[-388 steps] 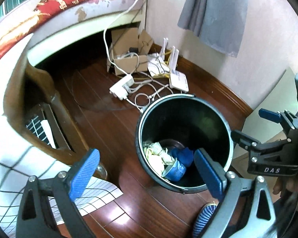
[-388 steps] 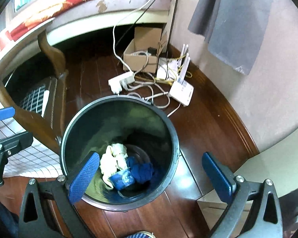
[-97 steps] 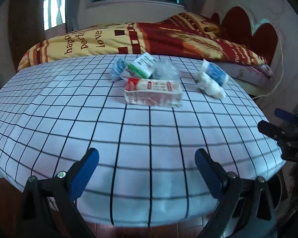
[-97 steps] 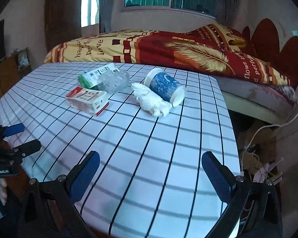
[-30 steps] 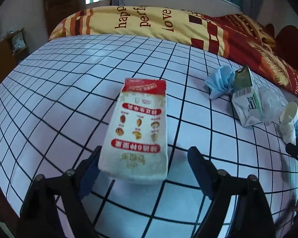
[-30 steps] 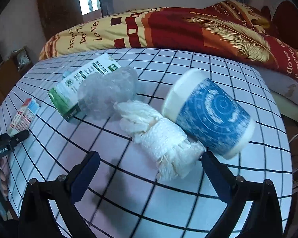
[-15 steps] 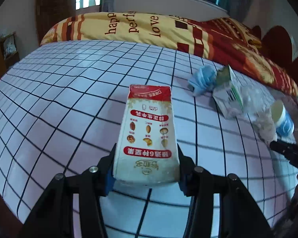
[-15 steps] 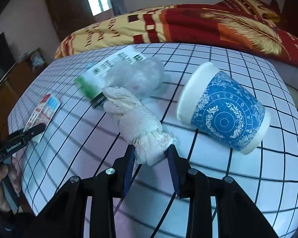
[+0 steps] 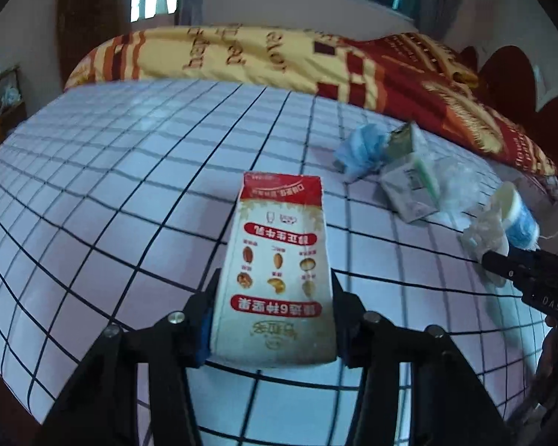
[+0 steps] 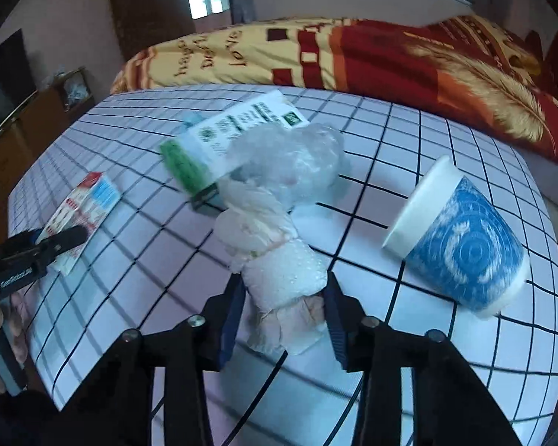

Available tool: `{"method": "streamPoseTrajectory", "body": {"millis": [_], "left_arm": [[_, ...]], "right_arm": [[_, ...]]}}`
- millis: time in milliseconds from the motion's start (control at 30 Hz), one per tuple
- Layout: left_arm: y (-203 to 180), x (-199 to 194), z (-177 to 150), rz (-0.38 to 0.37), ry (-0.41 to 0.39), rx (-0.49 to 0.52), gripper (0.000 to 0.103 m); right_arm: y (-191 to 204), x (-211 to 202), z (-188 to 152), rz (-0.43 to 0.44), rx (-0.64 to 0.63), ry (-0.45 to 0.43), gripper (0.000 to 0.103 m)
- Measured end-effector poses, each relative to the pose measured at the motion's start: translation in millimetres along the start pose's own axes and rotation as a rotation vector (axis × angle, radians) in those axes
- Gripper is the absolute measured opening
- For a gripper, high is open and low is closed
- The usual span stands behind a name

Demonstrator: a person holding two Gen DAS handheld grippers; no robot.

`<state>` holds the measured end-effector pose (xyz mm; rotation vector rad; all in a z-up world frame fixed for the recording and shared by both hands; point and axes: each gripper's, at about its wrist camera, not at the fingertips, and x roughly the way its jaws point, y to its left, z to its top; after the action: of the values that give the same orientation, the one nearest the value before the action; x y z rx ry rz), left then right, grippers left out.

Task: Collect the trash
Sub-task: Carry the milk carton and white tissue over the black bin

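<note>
My left gripper (image 9: 273, 319) is shut on a red-and-white drink carton (image 9: 277, 267), its pads pressing both long sides, the carton's far end tilted up off the checked tablecloth (image 9: 130, 200). My right gripper (image 10: 283, 308) is shut on a white crumpled paper wad (image 10: 275, 260), pads squeezing its near end. A blue patterned paper cup (image 10: 461, 238) lies on its side to the right of the wad. Behind the wad lie a clear plastic bag (image 10: 294, 160) and a green-and-white carton (image 10: 227, 137). A crumpled blue tissue (image 9: 361, 148) lies beside that carton.
The round table's cloth drops off at the near edge in both views. A bed with a yellow and red blanket (image 10: 353, 48) stands behind the table. A wooden cabinet (image 10: 37, 111) is at the far left. The person's hand (image 10: 0, 327) holds the left gripper.
Both grippers went from wide open around their items to shut on them a second ago. Since then the carton's far end has tipped up, and the wad has shifted slightly with the right gripper.
</note>
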<state>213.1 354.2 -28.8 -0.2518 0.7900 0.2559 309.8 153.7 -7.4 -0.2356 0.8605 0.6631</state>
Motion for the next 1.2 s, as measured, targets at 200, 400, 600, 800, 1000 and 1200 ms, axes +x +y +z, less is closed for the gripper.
{"method": "streamPoseTrajectory", "body": {"millis": [200,400,600,800,1000,1200], "left_arm": [[-30,-21,-7,-0.040,-0.028,0.055,0.051],[-74,-46,-24,-0.066,-0.049,0.124,0.051],[-122,-64,-46,-0.126,-0.047,0.195,0.051],[-163,-80,-62,-0.190,-0.040,0.256,0.051],[-196,-92,-75,-0.242,-0.038,0.319,0.051],[-231,-100,-89,-0.289,-0.030,0.375,0.051]], "right_arm": [[-6,-42,-21,-0.006,0.024,-0.061,0.042],[-27,-88,-53,-0.060,0.097,-0.110,0.042],[-44,-138,-92,-0.107,0.145,-0.146,0.042],[-69,-175,-124,-0.151,0.205,-0.164,0.042],[-90,-207,-155,-0.194,0.254,-0.174,0.042],[-112,-239,-185,-0.237,0.305,-0.191,0.042]]}}
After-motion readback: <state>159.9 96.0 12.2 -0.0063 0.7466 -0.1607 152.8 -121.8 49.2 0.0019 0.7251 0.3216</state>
